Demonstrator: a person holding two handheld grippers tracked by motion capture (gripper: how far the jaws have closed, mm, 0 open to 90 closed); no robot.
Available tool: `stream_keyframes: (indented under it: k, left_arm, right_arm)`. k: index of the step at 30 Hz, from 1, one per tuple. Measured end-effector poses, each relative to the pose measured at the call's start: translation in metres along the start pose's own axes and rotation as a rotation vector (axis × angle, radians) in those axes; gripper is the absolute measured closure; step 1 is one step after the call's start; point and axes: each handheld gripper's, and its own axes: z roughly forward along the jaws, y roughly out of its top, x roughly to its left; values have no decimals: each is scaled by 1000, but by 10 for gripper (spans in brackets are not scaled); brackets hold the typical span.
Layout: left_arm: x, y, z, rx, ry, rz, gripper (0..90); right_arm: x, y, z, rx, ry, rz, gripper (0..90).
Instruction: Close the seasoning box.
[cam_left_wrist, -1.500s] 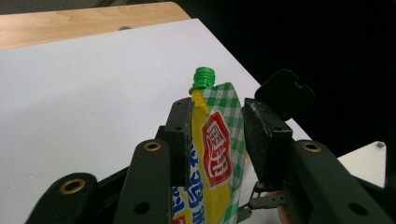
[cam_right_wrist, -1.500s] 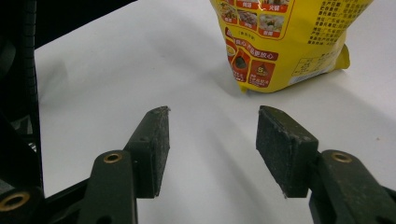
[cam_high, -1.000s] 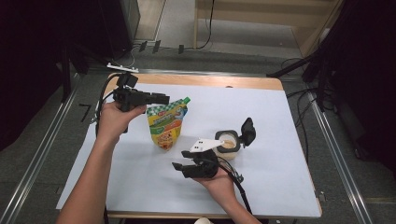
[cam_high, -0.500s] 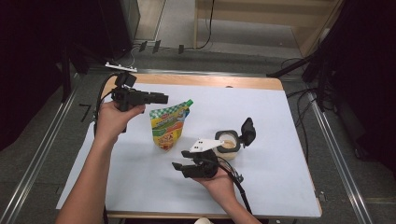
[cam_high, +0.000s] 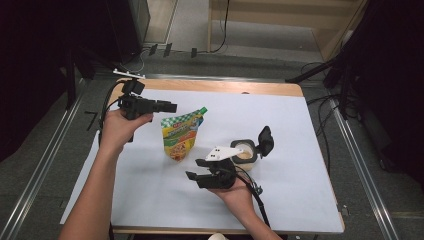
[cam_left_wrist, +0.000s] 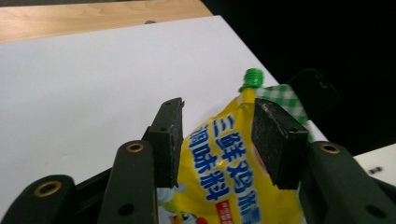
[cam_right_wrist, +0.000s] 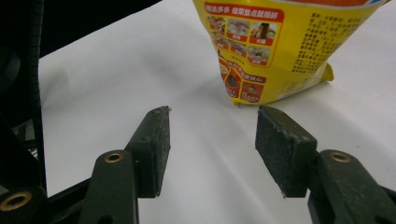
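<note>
A yellow seasoning pouch (cam_high: 181, 136) with a green screw cap (cam_high: 202, 110) stands upright on the white table sheet (cam_high: 300, 115). My left gripper (cam_high: 172, 106) hovers level with the pouch's top left corner, open, jaws pointing right. In the left gripper view the pouch (cam_left_wrist: 224, 158) shows between the spread jaws of my left gripper (cam_left_wrist: 218, 106), with no pad pressing on it. My right gripper (cam_high: 195, 169) is open just below the pouch, low over the sheet. In the right gripper view the pouch (cam_right_wrist: 280, 46) stands beyond my right gripper (cam_right_wrist: 212, 112), which holds nothing.
A small round container (cam_high: 244, 154) with its black lid (cam_high: 265, 140) flipped open sits right of the pouch, close to my right hand. A wooden table edge (cam_high: 225, 86) borders the sheet at the back. Dark floor and cables surround the table.
The left gripper has drawn back a little to the left from the pouch's top. The pouch sits slightly lower. The right gripper has held still.
</note>
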Motion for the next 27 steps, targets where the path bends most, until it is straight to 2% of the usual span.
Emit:
stream_keyframes:
  k: [6, 10, 15, 20, 27]
  left_arm:
    - [9, -3, 1, -6, 6, -16, 514]
    - [16, -5, 2, 1, 14, -23, 498]
    - [19, -8, 3, -27, 27, -42, 473]
    - [24, -11, 4, -43, 48, -57, 464]
    - [29, -14, 8, -37, 37, -72, 463]
  right_arm:
    - [-2, 5, -8, -9, -16, -8, 467]
    - [-5, 12, -21, -23, -34, -16, 487]
    - [-13, 19, -36, -28, -48, 10, 491]
    - [-22, 26, -49, 3, -53, 27, 498]
    - [-36, 29, -66, 5, -76, 56, 522]
